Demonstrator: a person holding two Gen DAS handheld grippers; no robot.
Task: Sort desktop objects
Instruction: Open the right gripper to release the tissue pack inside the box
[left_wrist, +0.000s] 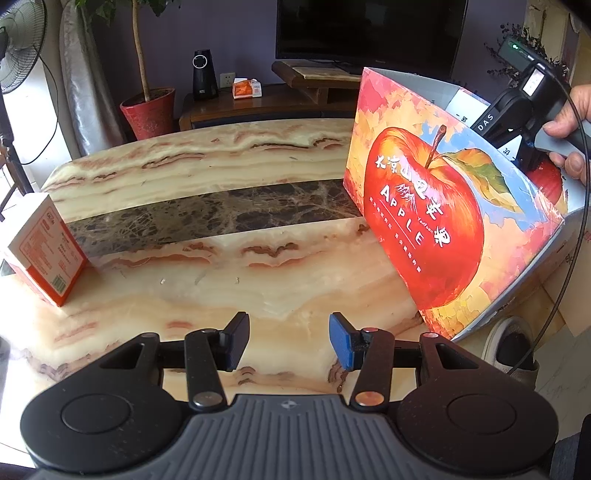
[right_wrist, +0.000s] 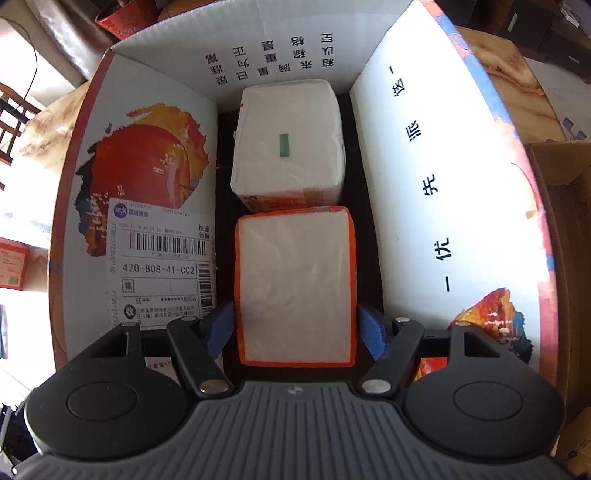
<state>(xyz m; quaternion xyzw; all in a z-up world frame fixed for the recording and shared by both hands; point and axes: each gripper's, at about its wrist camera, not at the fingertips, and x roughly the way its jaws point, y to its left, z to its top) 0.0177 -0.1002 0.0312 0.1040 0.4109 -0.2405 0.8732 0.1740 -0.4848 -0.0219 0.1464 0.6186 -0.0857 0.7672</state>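
Marble tabletop (left_wrist: 229, 280) fills the left wrist view, cream and pink with a dark veined band running across it ahead of the left gripper (left_wrist: 288, 341). That gripper's jaws stand partly apart with nothing between them, only bare stone beneath. Ahead and to its left, an orange and white tissue pack (left_wrist: 46, 247) stands upright on the table, well apart from the fingers. Ahead and to its right sits the apple-printed carton (left_wrist: 439, 221), its painted side facing the gripper. Over the carton's far rim, a hand (left_wrist: 570, 129) holds the handle of the other black gripper, which points down into the carton. Beyond the table are a potted plant in a red pot (left_wrist: 149, 110), a dark speaker (left_wrist: 204, 75) and a television (left_wrist: 369, 31).

From the right wrist view, the right gripper (right_wrist: 295, 326) points down into the open carton (right_wrist: 439, 177). Its blue pads (right_wrist: 373, 330) stand wide, one on either side of an orange-edged tissue pack (right_wrist: 295, 288) lying directly below; a thin gap shows along each side, so the pads do not appear to press on it. Just beyond that pack, touching its far end, lies a second white tissue pack (right_wrist: 290, 144). A shipping label (right_wrist: 162, 266) is stuck on the flap to the gripper's left.
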